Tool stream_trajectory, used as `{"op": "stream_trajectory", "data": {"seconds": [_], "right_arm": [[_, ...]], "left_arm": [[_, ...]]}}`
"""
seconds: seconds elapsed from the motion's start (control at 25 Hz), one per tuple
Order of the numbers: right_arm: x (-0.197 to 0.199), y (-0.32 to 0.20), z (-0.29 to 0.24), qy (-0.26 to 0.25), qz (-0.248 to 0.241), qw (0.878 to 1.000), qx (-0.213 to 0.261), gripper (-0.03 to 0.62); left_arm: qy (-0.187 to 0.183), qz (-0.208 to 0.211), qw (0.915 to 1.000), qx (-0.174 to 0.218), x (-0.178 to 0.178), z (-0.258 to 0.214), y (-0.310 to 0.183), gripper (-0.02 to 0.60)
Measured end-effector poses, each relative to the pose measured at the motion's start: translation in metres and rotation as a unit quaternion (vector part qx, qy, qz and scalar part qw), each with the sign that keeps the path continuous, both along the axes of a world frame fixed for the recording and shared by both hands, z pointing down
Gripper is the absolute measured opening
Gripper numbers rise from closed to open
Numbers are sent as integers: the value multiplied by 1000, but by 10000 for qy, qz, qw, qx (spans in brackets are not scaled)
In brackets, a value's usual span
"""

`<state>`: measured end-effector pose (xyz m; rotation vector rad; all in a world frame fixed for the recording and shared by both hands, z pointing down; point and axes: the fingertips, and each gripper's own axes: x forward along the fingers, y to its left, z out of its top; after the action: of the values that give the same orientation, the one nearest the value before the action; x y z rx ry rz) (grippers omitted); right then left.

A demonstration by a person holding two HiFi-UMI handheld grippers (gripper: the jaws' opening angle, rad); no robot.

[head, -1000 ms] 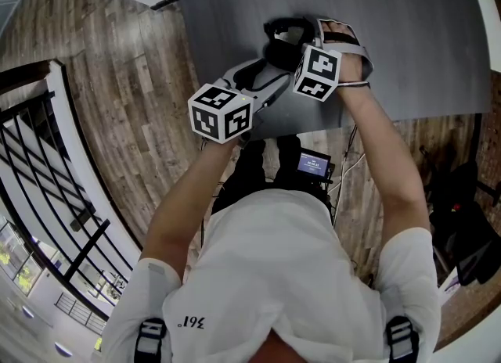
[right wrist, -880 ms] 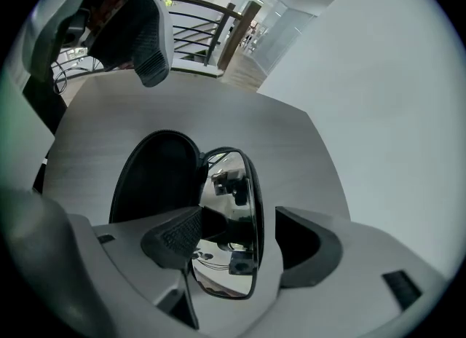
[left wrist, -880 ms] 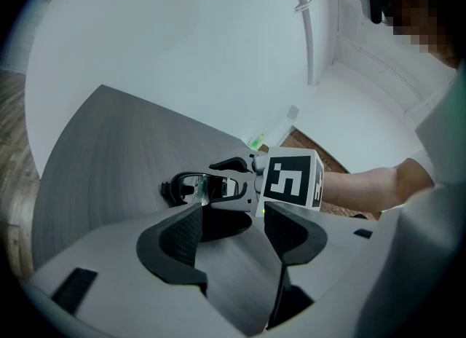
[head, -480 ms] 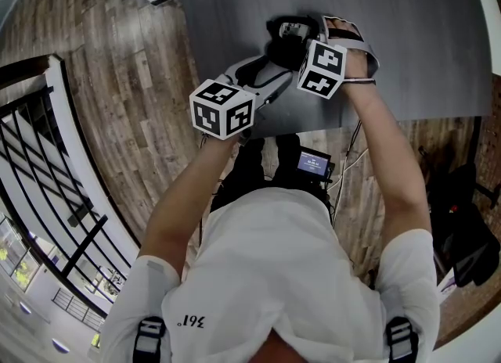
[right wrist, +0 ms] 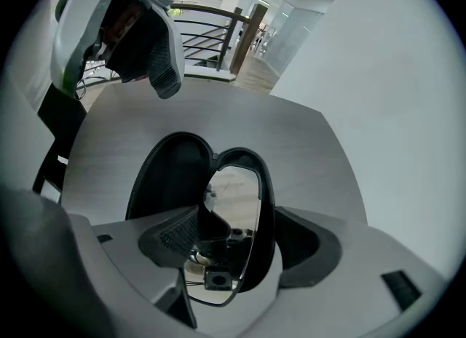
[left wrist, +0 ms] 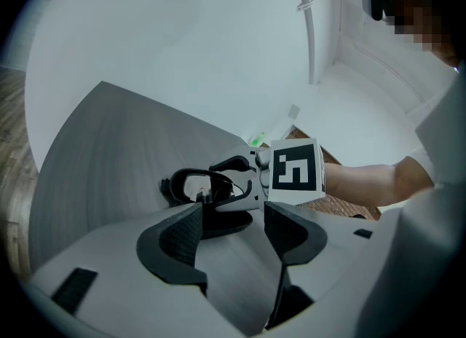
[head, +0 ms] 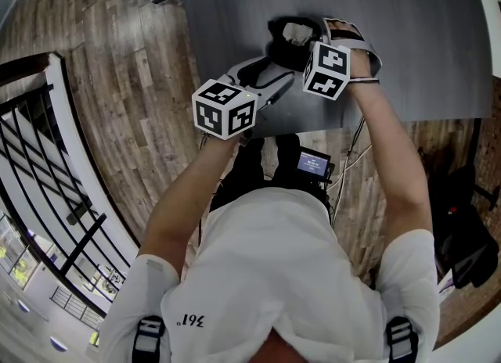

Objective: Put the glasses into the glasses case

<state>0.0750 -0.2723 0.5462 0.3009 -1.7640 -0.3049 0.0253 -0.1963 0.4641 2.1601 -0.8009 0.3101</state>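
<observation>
The glasses lean on edge against the rim of the open glasses case, between the jaws of your right gripper. Those jaws have just been opening and stand wide, seemingly no longer pinching the frame. Unsupported, the glasses could tip onto the table instead of into the shell. Your left gripper, also wide, only straddles the case's end, so a nudge could slide it. The mirrored lens faces up at your right gripper, and the long axis runs alongside the case's length.

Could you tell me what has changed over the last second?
The right gripper shifted slightly and its jaws have just been opening, with the lid of the glasses case between them; the lid's pale inside shows more from above. The left gripper, open and empty, and the table stayed put.
</observation>
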Motion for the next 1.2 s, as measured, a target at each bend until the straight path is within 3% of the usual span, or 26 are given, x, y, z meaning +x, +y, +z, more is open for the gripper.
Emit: {"op": "stream_trajectory", "data": {"seconds": [0.24,0.36,0.68,0.88,1.2], "right_arm": [[0,2,-1,127,132,9996,-220,319],[0,1,-4,109,61,9999,-115,229],[-13,-10,-10,57,-664,9957,649,222],[-14,-6,-5,-45,-874,9944,586,225],[-16,2,-2,-100,-1096,9934,331,364]], "left_arm": [[7,-11,10000,-14,0,0,0,281],[12,-25,10000,-24,-1,1,0,281],[-12,-66,9999,-84,-5,5,1,281],[-33,-74,9999,-108,-7,5,4,281],[-34,-100,9999,-135,-8,7,4,281]]}}
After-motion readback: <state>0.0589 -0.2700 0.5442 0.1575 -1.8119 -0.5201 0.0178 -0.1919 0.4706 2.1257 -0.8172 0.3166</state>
